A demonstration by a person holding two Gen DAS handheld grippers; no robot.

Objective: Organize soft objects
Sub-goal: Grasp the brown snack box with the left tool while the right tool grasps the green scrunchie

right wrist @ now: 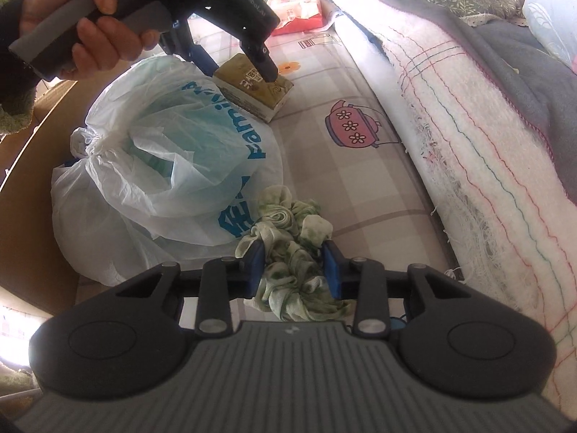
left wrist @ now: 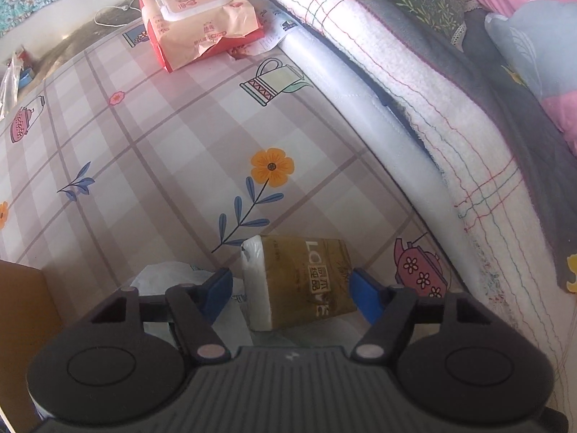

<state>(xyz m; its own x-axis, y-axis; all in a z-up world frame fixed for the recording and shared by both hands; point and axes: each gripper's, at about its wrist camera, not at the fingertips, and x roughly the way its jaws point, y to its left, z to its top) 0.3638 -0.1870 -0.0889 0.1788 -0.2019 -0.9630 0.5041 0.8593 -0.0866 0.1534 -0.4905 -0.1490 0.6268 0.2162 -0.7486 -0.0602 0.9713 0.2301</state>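
- Left gripper (left wrist: 291, 290) straddles tissue pack (left wrist: 301, 281), pointing steeply down; jaws part open, blue pads either side, gap visible both sides, so not gripping yet.
- Right gripper (right wrist: 294, 267): jaws closed on crumpled green-white cloth (right wrist: 292, 249), which lies beside white plastic bag (right wrist: 162, 166).
- To do it well, I'd say: centre pads on pack's long sides, squeeze gently so it doesn't buckle, lift straight; keep clear of bag.
- Surface: checked tablecloth (left wrist: 151, 151) w/ flower & teapot prints on the worktop; wet-wipes pack (left wrist: 198, 14) at far end.
- Folded blankets (left wrist: 414, 83) stacked along the right; cardboard box (right wrist: 32, 180) at left.
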